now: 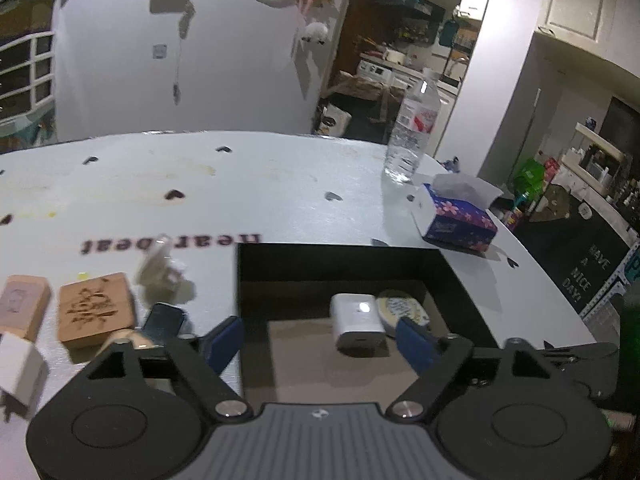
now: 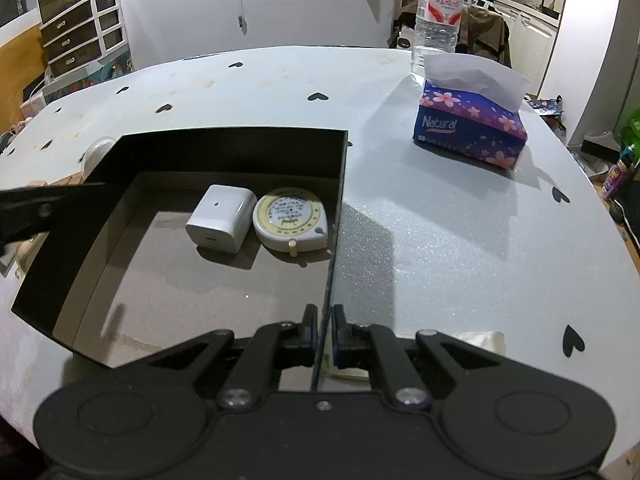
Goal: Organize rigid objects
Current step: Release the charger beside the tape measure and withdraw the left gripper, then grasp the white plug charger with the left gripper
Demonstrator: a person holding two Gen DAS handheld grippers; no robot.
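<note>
Two items boxed; loose blocks lie left of the left gripper (image 1: 320, 336).
Its fingers gape wide, empty (right gripper (image 2: 325, 330) pinches the box (image 2: 340, 184) wall); wooden block (image 1: 94, 310) sits nearest on the desk (image 1: 280, 192).

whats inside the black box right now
A white charger and a round tape measure lie side by side at the far end of the black box. The near-left corner is hidden by the wall.
</note>
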